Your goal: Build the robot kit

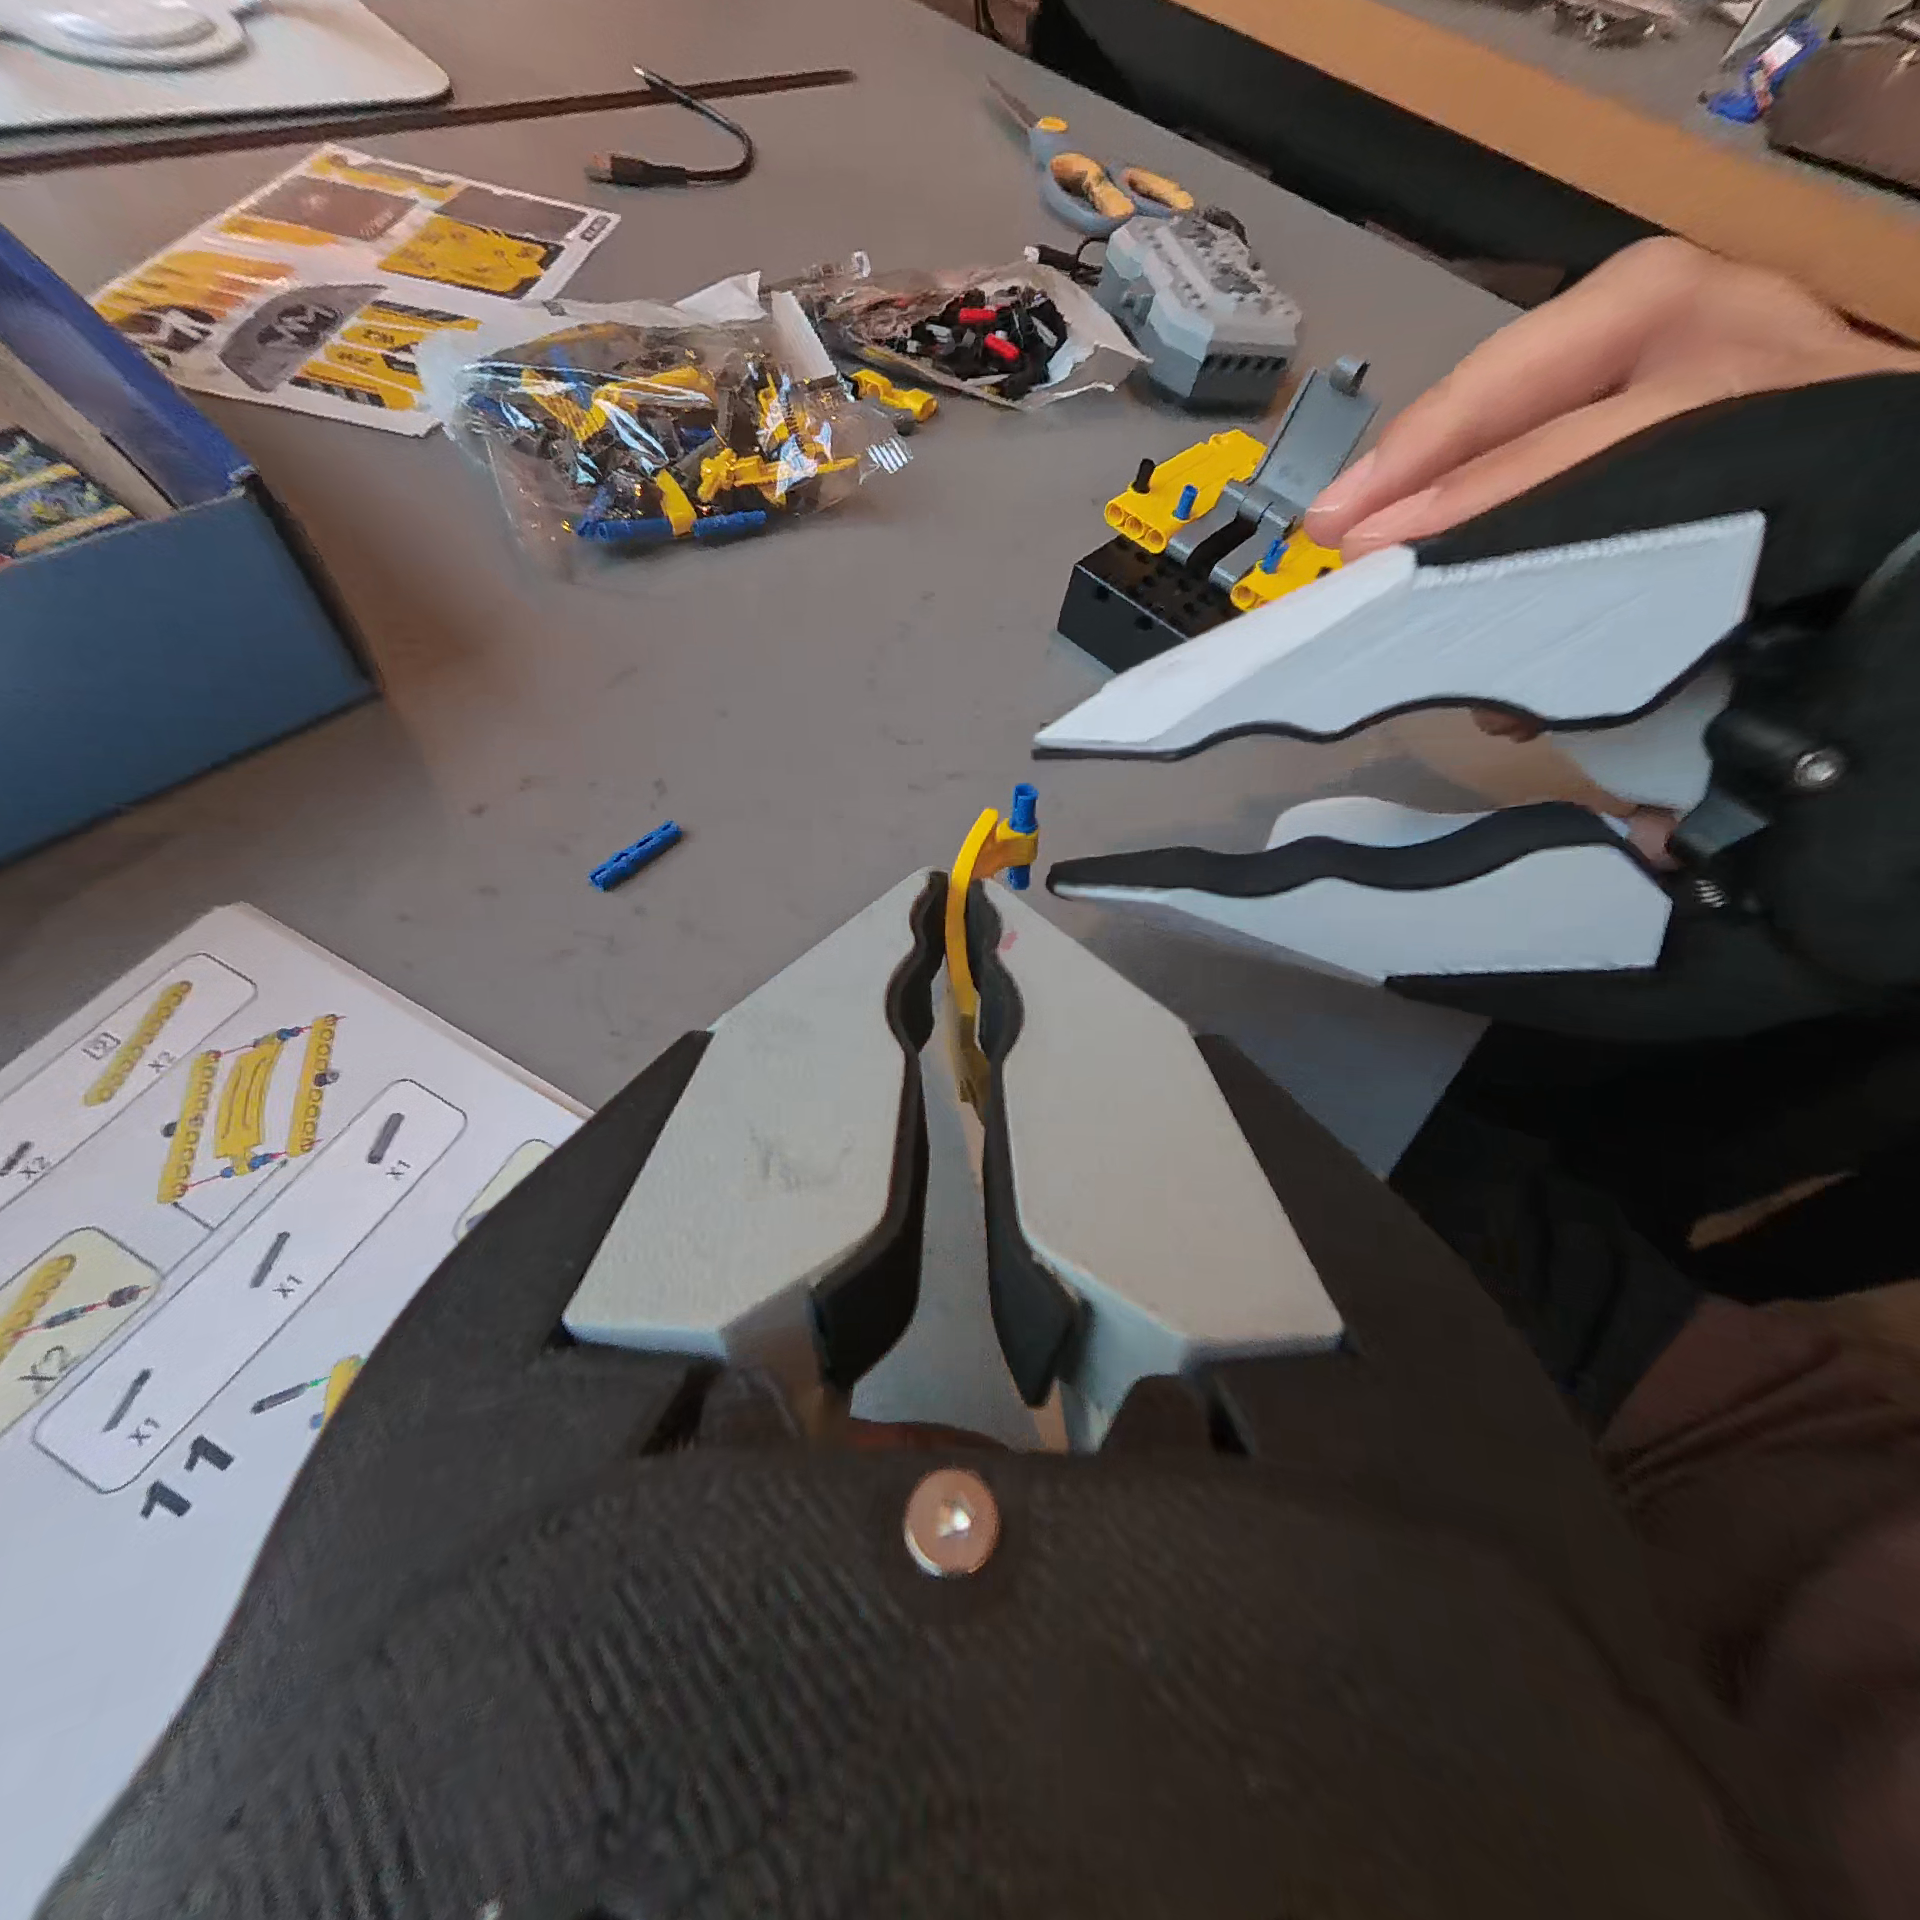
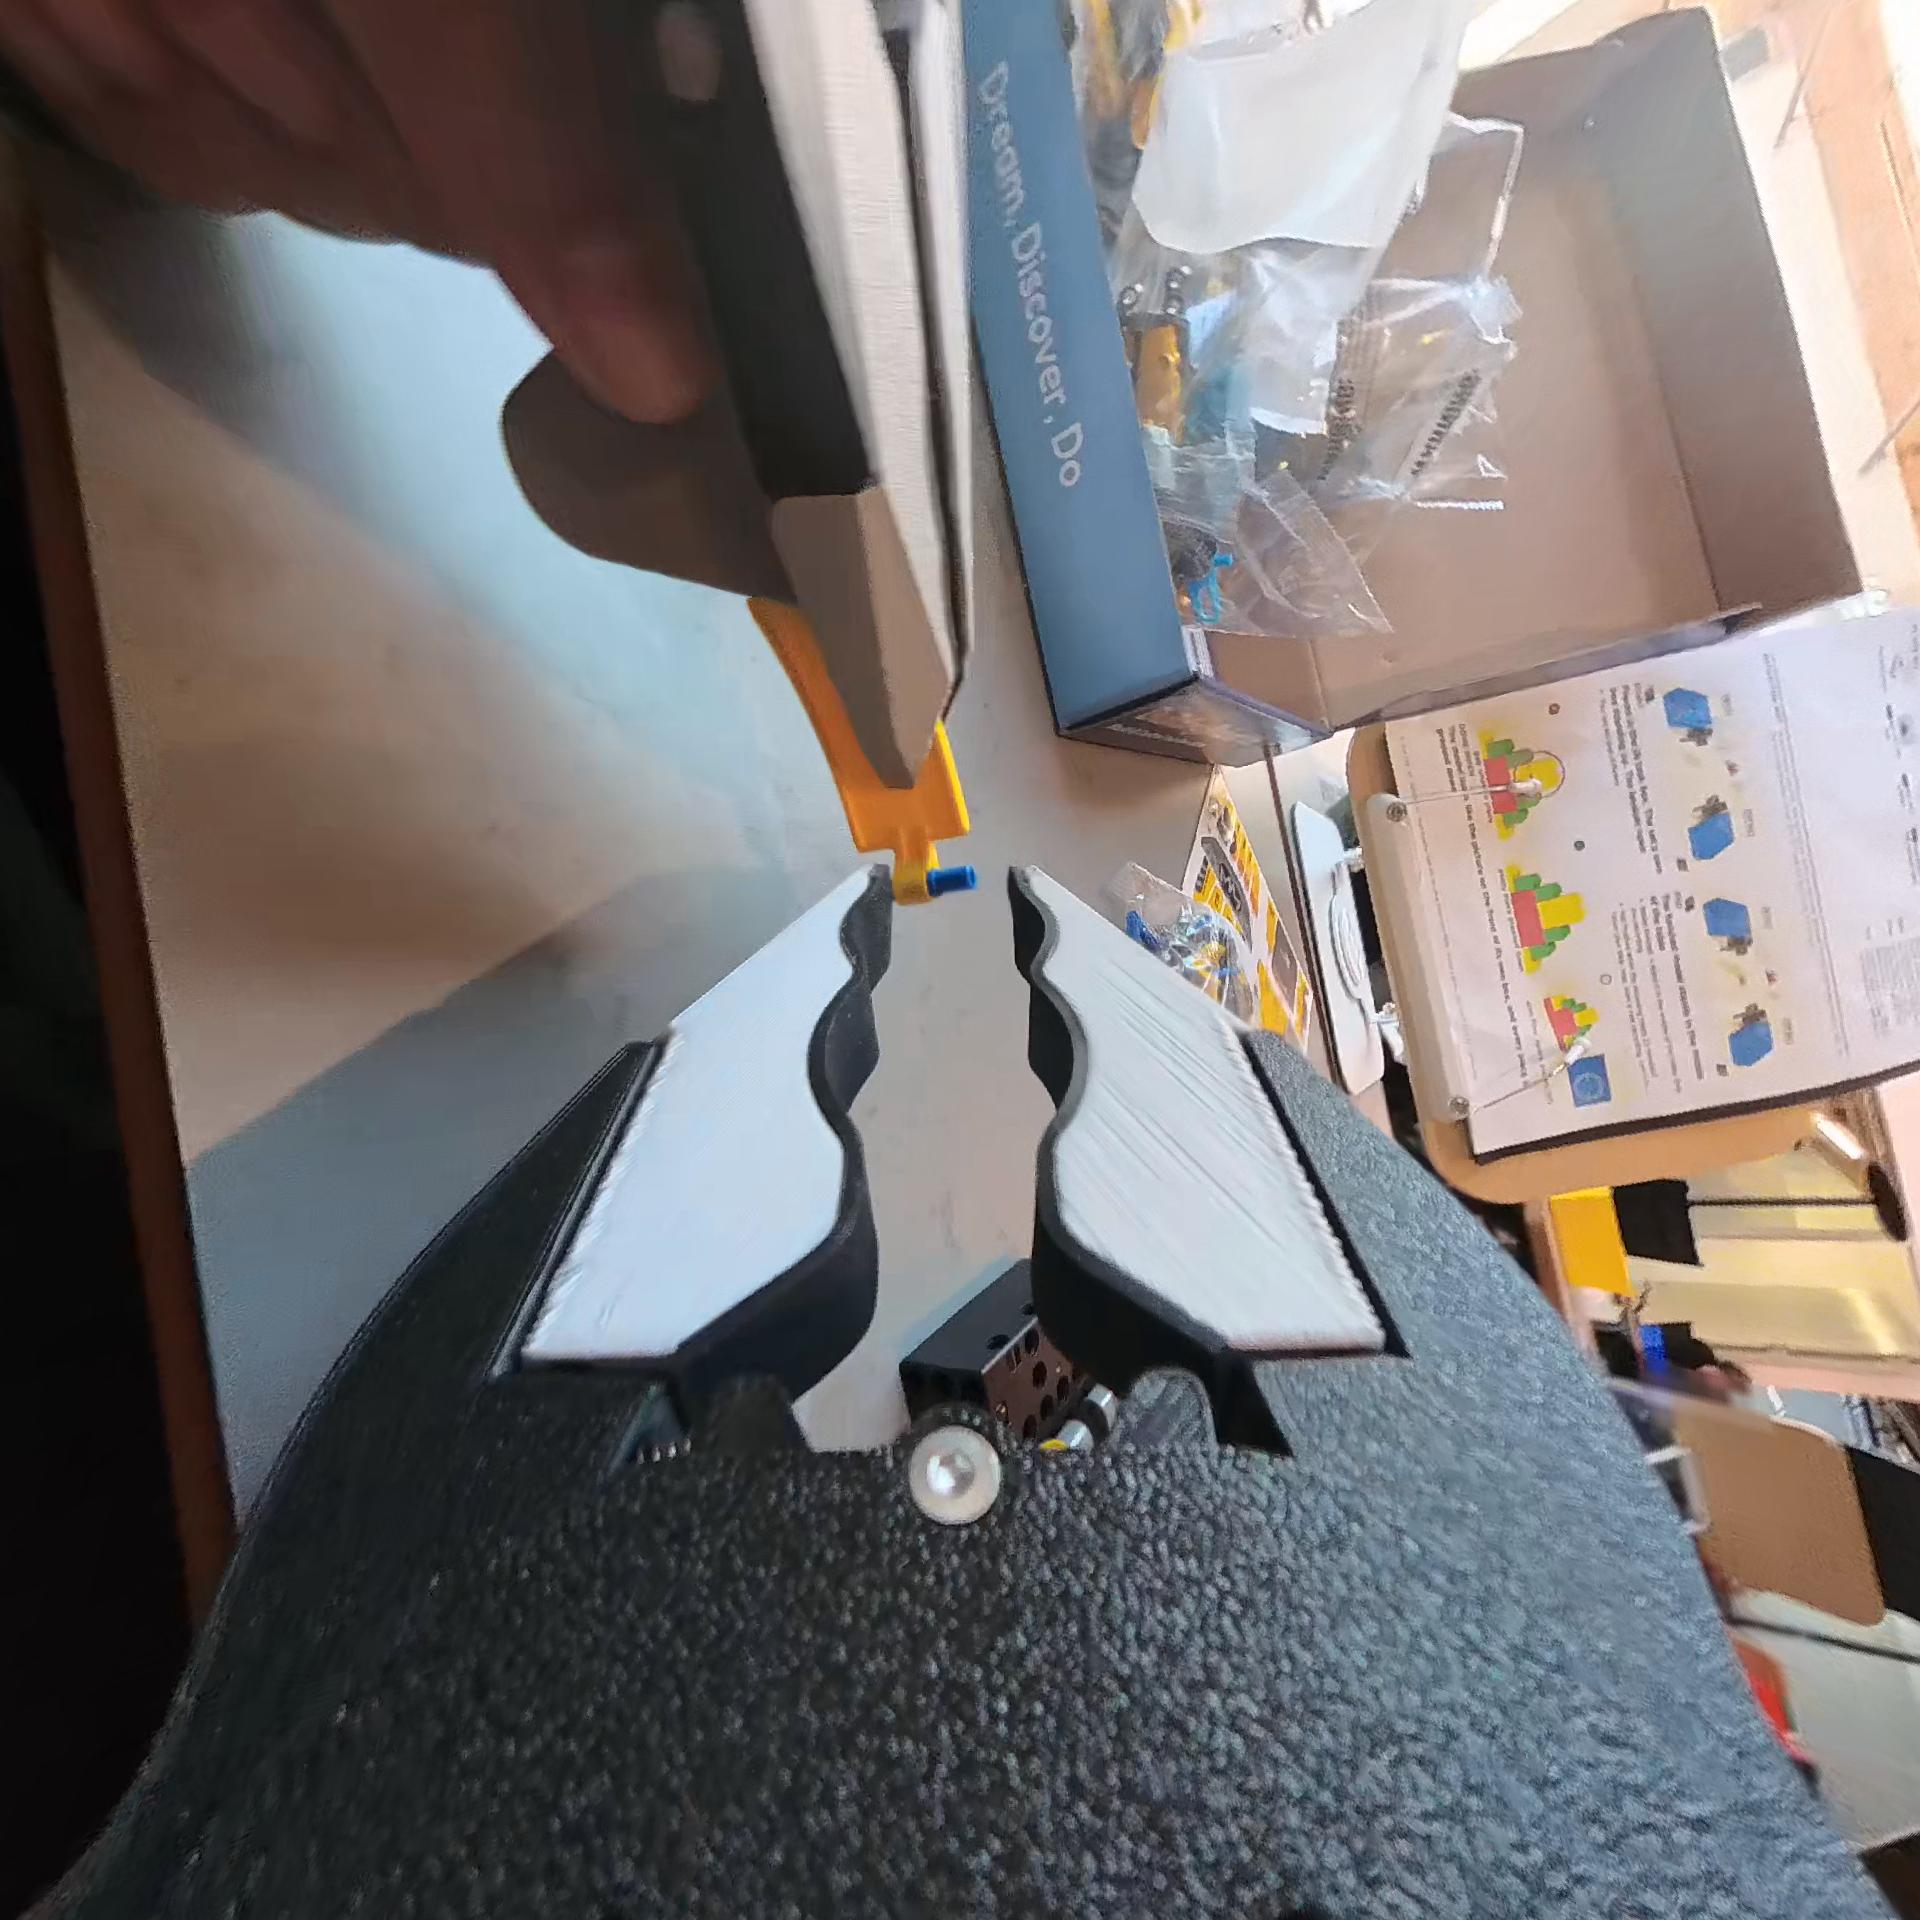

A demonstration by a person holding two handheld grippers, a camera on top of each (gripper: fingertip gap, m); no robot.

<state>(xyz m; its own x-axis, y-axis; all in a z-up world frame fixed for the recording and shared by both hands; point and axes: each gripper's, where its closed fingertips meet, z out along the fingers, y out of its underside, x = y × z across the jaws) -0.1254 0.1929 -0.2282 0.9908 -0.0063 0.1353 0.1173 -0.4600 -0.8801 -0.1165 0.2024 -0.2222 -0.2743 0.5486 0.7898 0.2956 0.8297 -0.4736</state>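
Observation:
My left gripper (image 1: pixel 954 894) is shut on a curved yellow panel piece (image 1: pixel 964 935) that sticks up past its fingertips, with a blue pin (image 1: pixel 1023 831) through its top end. My right gripper (image 1: pixel 1044 810) comes in from the right, open and empty, its tips just right of the pin. In the right wrist view my right gripper (image 2: pixel 948 883) is open, and the yellow piece (image 2: pixel 904 821) with the blue pin (image 2: pixel 951 879) hangs between its tips from the left gripper above (image 2: pixel 883 644). A loose blue pin (image 1: pixel 634 854) lies on the grey table (image 1: pixel 727 686).
A black, yellow and grey brick assembly (image 1: pixel 1195 551) sits behind the right gripper. Bags of parts (image 1: pixel 665 447), a grey battery box (image 1: pixel 1195 296), scissors (image 1: pixel 1101 182), a sticker sheet (image 1: pixel 343 281), a blue box (image 1: pixel 135 582) and an instruction booklet (image 1: pixel 187 1226) surround the work area. Less than 4 cm separates the two grippers' tips.

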